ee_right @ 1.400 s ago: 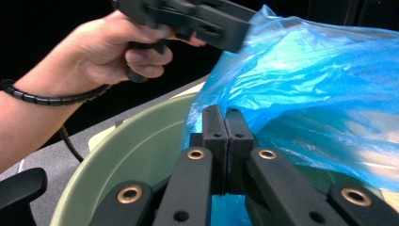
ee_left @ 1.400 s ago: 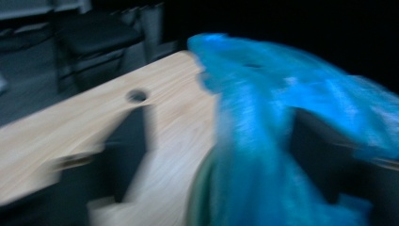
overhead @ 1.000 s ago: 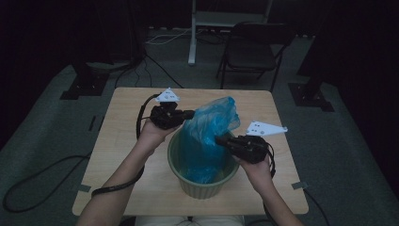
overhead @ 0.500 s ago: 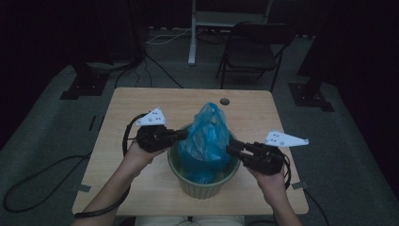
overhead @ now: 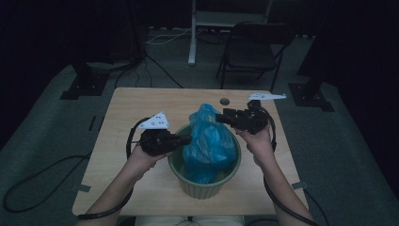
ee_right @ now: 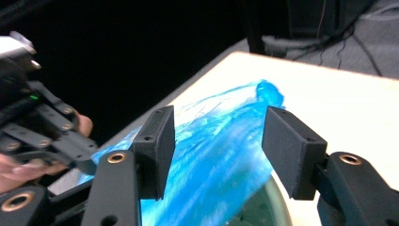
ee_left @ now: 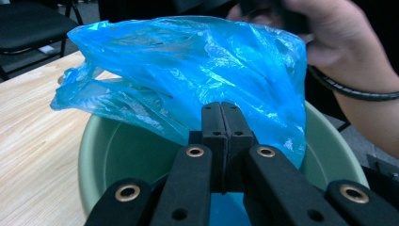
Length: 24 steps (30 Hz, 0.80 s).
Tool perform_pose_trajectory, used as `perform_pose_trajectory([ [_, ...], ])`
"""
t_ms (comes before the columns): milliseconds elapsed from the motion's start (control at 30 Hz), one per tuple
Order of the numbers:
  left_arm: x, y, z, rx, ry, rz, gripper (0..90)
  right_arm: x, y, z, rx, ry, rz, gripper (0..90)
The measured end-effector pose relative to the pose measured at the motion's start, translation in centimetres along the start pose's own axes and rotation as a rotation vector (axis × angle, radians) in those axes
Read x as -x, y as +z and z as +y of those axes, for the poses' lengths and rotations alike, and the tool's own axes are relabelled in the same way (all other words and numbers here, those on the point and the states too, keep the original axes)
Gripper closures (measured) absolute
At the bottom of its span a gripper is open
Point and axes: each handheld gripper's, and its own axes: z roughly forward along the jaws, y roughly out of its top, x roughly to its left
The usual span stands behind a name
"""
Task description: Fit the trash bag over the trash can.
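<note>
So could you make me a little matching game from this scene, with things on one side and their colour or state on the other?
Things:
1. plastic bag
2. bin
3. left hand-held gripper
4. right hand-held gripper

Colour or state:
A. jaws apart, having just been opening, with bag plastic between them
B. green, standing on the table
C. blue, crumpled, sitting in the bin
D. jaws shut together at the bag's edge

Pairs: 1-C, 2-B, 3-D, 4-A

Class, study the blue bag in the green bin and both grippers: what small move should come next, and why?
Probably the right gripper should close on the blue bag's far edge. Its jaws have just been opening and stand apart with the plastic between them, unpressed, while the left gripper is shut on the near edge over the green bin. The bag is bunched upright, not yet spread over the rim.
</note>
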Motion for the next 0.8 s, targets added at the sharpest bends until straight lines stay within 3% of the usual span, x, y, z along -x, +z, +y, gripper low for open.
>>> perform_pose_trajectory([
  [100, 0.0, 0.1, 0.1, -0.004, -0.001, 0.002, 90.0, 0.4, 1.4, 0.0, -0.063, -0.012, -0.020, 51.7],
  [233, -0.1, 0.0, 0.0, -0.009, -0.008, -0.002, 90.0, 0.5, 1.6, -0.3, -0.081, -0.018, -0.030, 90.0],
  [333, -0.1, -0.1, -0.1, -0.017, -0.009, -0.002, 90.0, -0.4, 0.4, -0.5, -0.029, -0.049, -0.032, 90.0],
  [467, 0.1, -0.2, -0.1, -0.016, -0.007, -0.012, 90.0, -2.7, -2.4, -1.1, 0.046, -0.103, -0.009, 90.0],
  [533, 0.4, -0.2, -0.2, -0.020, -0.001, -0.015, 90.0, -3.9, -3.9, -1.8, 0.093, -0.110, 0.027, 90.0],
  [667, 0.8, -0.3, -0.3, -0.046, 0.028, -0.019, 90.0, -6.1, -6.5, -4.5, 0.182, -0.118, 0.075, 90.0],
  [800, 1.0, -0.4, -0.5, -0.051, 0.032, -0.025, 90.0, -8.7, -8.1, -7.9, 0.196, -0.171, 0.097, 90.0],
])
